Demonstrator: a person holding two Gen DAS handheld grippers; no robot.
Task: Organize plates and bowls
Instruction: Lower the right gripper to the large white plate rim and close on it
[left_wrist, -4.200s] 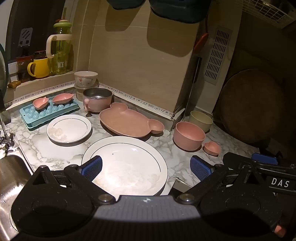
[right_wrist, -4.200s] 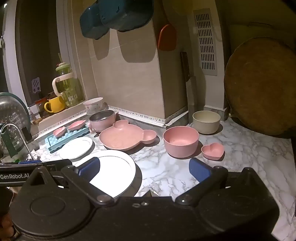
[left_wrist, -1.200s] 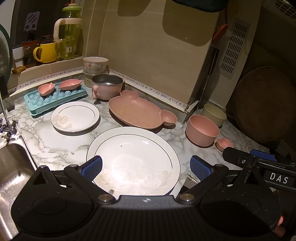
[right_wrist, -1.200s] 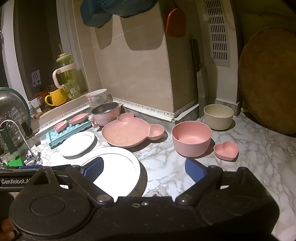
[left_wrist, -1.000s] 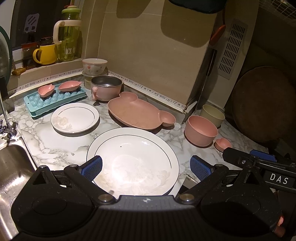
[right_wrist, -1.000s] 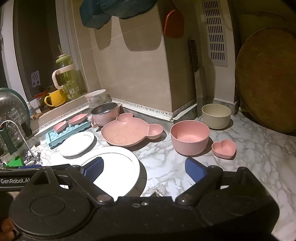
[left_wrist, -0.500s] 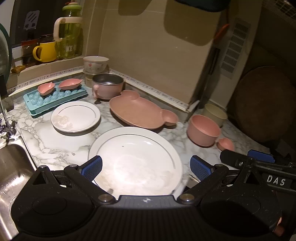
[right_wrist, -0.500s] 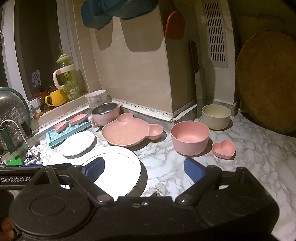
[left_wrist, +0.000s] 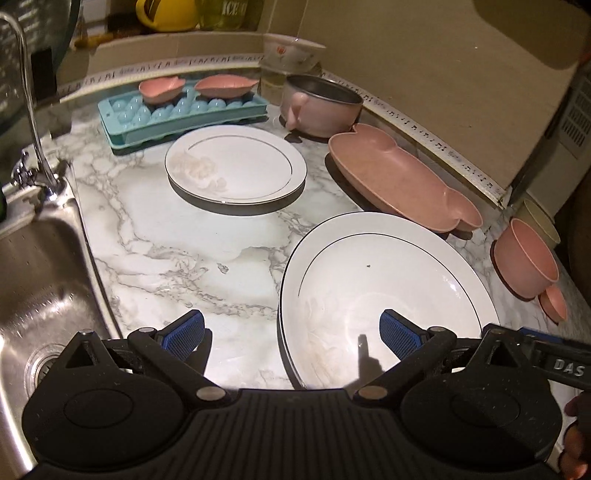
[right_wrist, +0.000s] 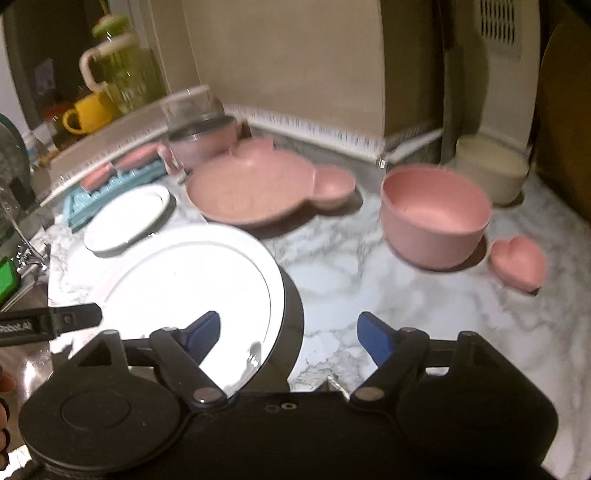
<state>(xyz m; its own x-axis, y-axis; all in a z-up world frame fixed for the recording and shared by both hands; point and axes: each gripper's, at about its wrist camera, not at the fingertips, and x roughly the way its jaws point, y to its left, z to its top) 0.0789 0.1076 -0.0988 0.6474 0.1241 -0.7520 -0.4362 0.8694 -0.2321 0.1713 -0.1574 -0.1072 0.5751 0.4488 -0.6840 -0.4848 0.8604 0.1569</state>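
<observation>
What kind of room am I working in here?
Most likely a home kitchen: a marble-look countertop beside a steel sink with a faucet, and plates and bowls such as the large white plate set out.

To the right of my left tongs, "DAS" shows in pale letters on the black bar of my right gripper (left_wrist: 565, 365). Far ahead of them, "ICE" stands on the green jug (left_wrist: 229, 11) on the ledge. Left of my right tongs, "Robot.AI" can be read on the black bar of my left gripper (right_wrist: 51, 325), its start cut off.
</observation>
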